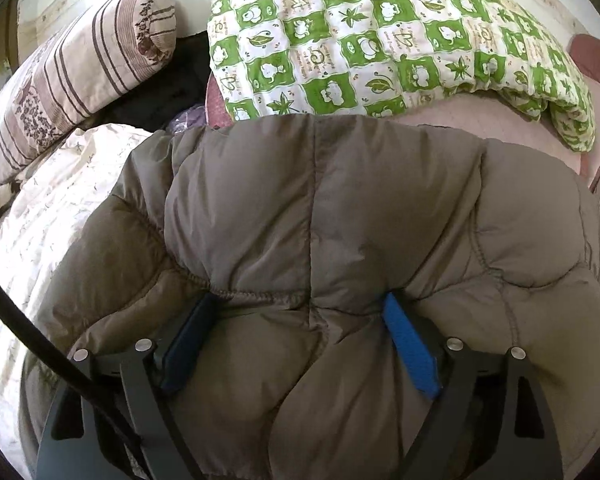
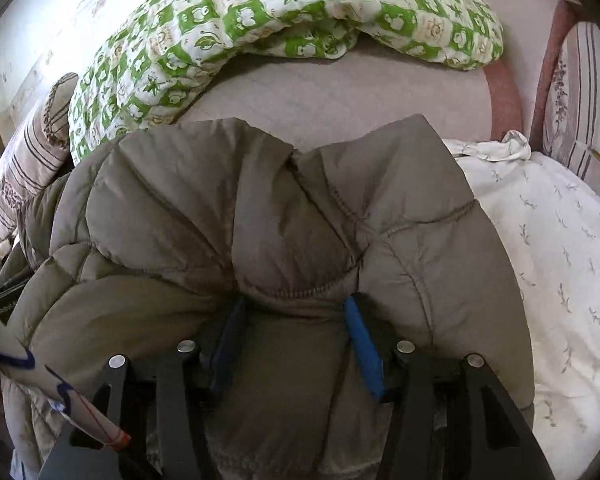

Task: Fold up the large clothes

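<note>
Bulky olive-brown quilted down jacket (image 1: 340,220) lies heaped on the pale pink bed sheet (image 2: 320,92), near a green-and-white checked quilt (image 1: 360,32). Left gripper (image 1: 300,304): blue pads (image 1: 410,344) spread wide, a puffed fold bulging between them; whether they press on it, cannot tell. Right gripper (image 2: 296,304): blue pads (image 2: 366,348) about half apart astride a stitched fold; grip likewise unclear.

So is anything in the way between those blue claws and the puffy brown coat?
Nothing visible. The coat bulges right between the blue fingers of the left gripper, and likewise within the right gripper.
</note>
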Demonstrator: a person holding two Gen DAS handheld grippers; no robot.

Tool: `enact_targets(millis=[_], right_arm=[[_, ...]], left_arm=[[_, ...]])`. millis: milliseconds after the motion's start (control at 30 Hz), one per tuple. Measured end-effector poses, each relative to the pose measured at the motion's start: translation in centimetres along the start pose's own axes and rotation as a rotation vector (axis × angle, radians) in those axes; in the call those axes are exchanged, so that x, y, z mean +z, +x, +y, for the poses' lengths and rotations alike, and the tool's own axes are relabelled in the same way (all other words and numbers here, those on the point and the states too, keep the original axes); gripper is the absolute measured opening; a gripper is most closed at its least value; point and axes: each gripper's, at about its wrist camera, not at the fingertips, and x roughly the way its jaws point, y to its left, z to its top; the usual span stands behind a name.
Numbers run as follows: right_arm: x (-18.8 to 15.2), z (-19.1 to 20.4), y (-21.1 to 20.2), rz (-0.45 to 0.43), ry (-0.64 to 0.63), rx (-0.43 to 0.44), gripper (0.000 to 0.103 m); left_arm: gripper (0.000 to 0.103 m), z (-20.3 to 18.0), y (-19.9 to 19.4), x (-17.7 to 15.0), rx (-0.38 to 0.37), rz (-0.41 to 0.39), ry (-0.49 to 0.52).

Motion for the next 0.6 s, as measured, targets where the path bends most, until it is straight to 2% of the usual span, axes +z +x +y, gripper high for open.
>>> enact_targets(millis=[100, 200, 300, 333, 367, 400, 467, 567, 600], right_arm=[[0.0, 0.2, 0.4, 0.002, 0.001, -0.005, 0.056], [0.6, 0.2, 0.6, 0.027, 0.017, -0.001, 0.056], [1.0, 0.7, -1.8, 0.063, 0.045, -0.048, 0.056], [0.8, 1.0, -3.7, 0.048, 0.078, -0.03, 0.056], [0.1, 1.3, -6.4, 0.001, 0.108, 0.023, 0.057], [-0.9, 1.9, -8.8, -0.04, 0.123, 0.058, 0.063], [-4.1, 2.2, -12.7, -0.092, 0.152, 0.066, 0.071], [-10.6, 2.6, -15.4, -0.107, 0.213, 0.089, 0.071], [-12.0, 3.1, -15.5, -0.082, 0.205, 0.082, 0.066]], left_arm=[[0.089, 0.0, 0.4, 0.2, 0.004, 0.008, -0.002], [0.091, -0.3, 0.3, 0.4, 0.047, 0.024, 0.005], [0.091, -0.1, -1.8, 0.1, 0.081, 0.063, -0.001], [0.09, 0.3, -3.3, -0.2, 0.057, 0.07, -0.007], [0.09, 0.8, -5.8, -1.1, -0.007, 0.052, -0.012], [0.09, 1.2, -7.8, -2.1, -0.035, 0.026, -0.015], [0.09, 2.0, -11.6, -4.8, -0.049, -0.016, -0.029], [0.09, 2.3, -15.3, -10.1, -0.05, 0.007, -0.061], [0.09, 2.2, -16.0, -11.4, -0.04, 0.017, -0.065]])
